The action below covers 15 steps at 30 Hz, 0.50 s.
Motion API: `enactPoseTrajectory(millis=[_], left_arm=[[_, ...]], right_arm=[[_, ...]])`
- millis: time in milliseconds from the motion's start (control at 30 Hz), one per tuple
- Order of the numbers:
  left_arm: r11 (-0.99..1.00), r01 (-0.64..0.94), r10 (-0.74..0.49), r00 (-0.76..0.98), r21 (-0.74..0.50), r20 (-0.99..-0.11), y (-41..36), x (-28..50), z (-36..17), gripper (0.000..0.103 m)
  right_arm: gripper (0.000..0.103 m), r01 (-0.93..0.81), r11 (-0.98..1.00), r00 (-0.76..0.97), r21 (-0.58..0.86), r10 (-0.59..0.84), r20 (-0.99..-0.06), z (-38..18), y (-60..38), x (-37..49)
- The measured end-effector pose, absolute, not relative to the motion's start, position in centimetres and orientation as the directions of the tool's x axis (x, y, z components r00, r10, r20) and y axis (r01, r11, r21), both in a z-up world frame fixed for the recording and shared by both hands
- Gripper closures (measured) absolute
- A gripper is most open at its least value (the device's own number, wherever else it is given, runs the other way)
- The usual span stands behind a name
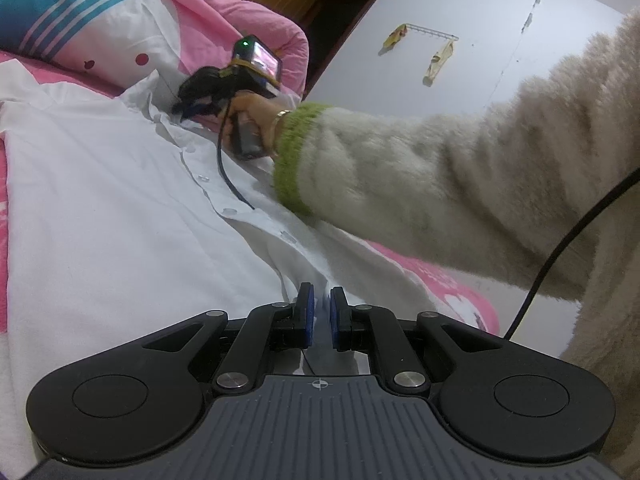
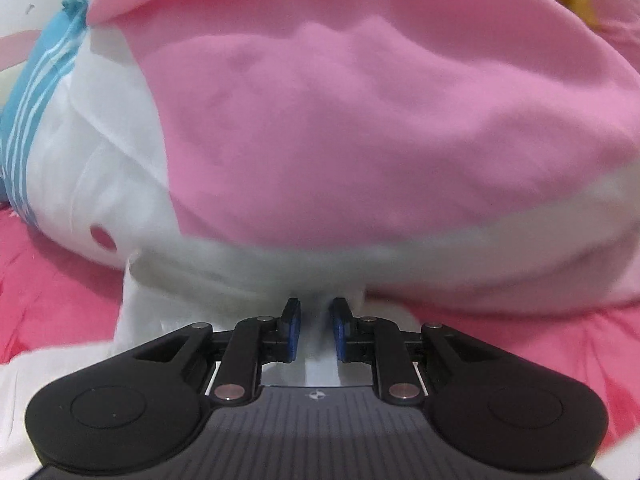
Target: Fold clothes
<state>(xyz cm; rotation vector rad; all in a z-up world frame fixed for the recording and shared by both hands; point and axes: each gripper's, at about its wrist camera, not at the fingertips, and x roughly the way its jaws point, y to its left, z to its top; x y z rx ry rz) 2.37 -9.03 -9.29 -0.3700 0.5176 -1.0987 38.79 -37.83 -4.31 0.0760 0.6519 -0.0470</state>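
The left gripper point(image 1: 321, 300) has its fingers drawn in to a narrow gap, and the blue pads point(image 1: 308, 312) pinch a thin fold of the white shirt point(image 1: 120, 208) at the hem end of its button placket; the cloth runs straight down between them toward the gripper body. The right gripper point(image 2: 315, 314) also has its fingers close together, a little wider than the left pair, with a strip of the same white shirt point(image 2: 316, 344) pressed between the pads; in the left wrist view that right gripper point(image 1: 188, 110) sits at about 11 o'clock from the left one, at the collar end, held by a hand point(image 1: 252, 120) coming out of a fluffy cream sleeve point(image 1: 420, 184) with a green cuff.

The shirt lies spread on the bed point(image 1: 440, 276), which has a pink sheet; its long axis follows the placket of clear buttons point(image 1: 230, 211), running from the left fingers at 6 o'clock up toward 11 o'clock, collar end far, hem end near; most of the flat white front lies toward 9 o'clock of the placket.

Beyond the collar, at 12 o'clock in the right wrist view, a bulky pink and white quilt point(image 2: 360, 120) with blue stripes fills the frame, blurred; a black cable point(image 1: 560, 248) trails past the sleeve at 3 o'clock.
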Motion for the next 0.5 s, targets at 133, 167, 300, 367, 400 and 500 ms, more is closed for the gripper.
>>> enactPoseTrajectory(millis=[133,167,300,367,400,500], left_arm=[[0.414,0.742,-0.910,0.355,-0.528,-0.214,-9.0,2.4,-9.3,0.095],[0.414,0.741,-0.910,0.355,-0.529,-0.215,-9.0,2.4,-9.3,0.095],[0.414,0.735,-0.910,0.352,-0.537,-0.221,-9.0,2.6,-9.3,0.095],[0.408,0.729,-0.913,0.340,-0.550,-0.226,-8.9,2.8,-9.2,0.094],[0.401,0.726,-0.916,0.331,-0.559,-0.228,-8.9,2.9,-9.2,0.094],[0.375,0.717,-0.927,0.300,-0.588,-0.226,-8.8,3.3,-9.1,0.090]], right_arm=[[0.084,0.062,0.996,0.803,0.060,-0.014,-0.596,-4.3,-37.5,39.0],[0.084,0.063,0.996,0.802,0.066,-0.011,-0.597,-4.1,-37.5,38.5],[0.075,0.078,0.991,0.812,0.105,-0.002,-0.584,-1.8,-38.5,34.2],[0.073,0.074,0.989,0.837,0.131,0.010,-0.547,0.5,-39.3,30.1],[0.072,0.075,0.987,0.853,0.141,0.010,-0.522,2.1,-39.9,27.4],[0.064,0.090,0.980,0.901,0.179,-0.003,-0.434,6.4,-42.0,18.9]])
